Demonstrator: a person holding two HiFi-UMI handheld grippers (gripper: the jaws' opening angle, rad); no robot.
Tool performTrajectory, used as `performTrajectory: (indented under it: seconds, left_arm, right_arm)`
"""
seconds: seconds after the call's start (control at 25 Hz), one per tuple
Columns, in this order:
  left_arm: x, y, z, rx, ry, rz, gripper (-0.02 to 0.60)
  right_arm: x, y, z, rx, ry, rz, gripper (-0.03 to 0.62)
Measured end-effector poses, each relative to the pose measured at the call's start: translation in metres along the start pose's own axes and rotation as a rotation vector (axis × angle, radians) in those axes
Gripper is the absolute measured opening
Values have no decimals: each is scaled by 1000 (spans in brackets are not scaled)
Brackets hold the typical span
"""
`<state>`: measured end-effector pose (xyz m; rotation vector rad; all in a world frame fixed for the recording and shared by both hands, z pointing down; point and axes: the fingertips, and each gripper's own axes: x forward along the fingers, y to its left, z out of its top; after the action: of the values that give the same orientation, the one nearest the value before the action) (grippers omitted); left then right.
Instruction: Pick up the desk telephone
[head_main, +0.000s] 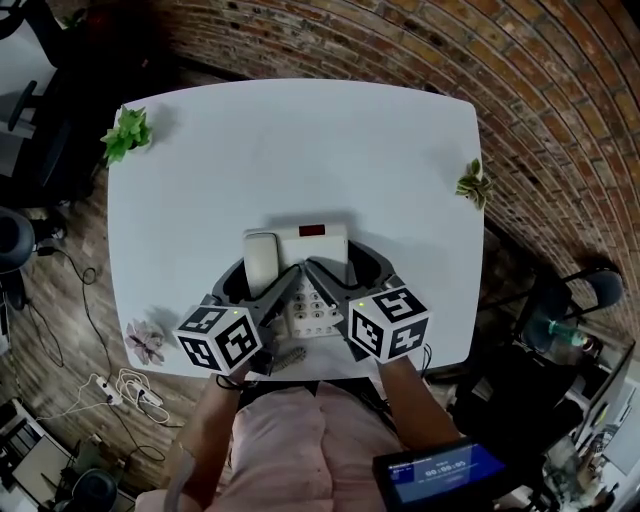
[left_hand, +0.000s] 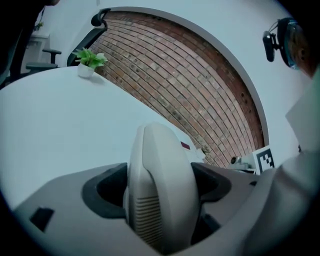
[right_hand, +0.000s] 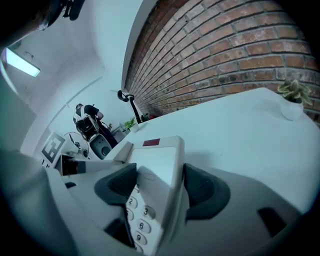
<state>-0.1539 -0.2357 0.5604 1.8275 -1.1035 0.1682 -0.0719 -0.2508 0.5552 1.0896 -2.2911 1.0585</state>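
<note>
The cream plastic desk telephone (head_main: 318, 245) sits on the white rectangular table (head_main: 300, 140), close to the near edge. The left gripper (head_main: 255, 283) has its 2 jaws spread wide astride the curved handset (left_hand: 160, 175), not clamped on it. The right gripper (head_main: 352, 275), also wide open, straddles the phone's right part by the keypad (right_hand: 137, 215), gripping nothing.

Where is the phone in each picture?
Head view: the phone is in the lower middle, near the table's front edge.
Left gripper view: bottom middle, with its handset upright between the jaws.
Right gripper view: bottom middle, with the number keys between the jaws.
Shared landmark: the phone's small red window.
</note>
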Motion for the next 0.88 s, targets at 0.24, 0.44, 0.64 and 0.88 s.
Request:
performTrajectory:
  seconds: [0.24, 0.44, 0.64, 0.88]
  left_arm:
    - [4, -1, -2, 24, 37, -60, 396]
    - [-4, -5, -2, 53, -5, -43, 387]
    - [-19, -15, 5, 148, -116, -42, 385]
    - [-32, -25, 6, 206, -211, -60, 373]
  right_arm:
    - [3, -1, -1, -7, 1, 17, 310]
    - [1, 1, -2, -25, 24, 51, 328]
    - [-6, 2, 2, 20, 3, 131, 406]
    - [-13, 15, -2, 5, 3, 219, 408]
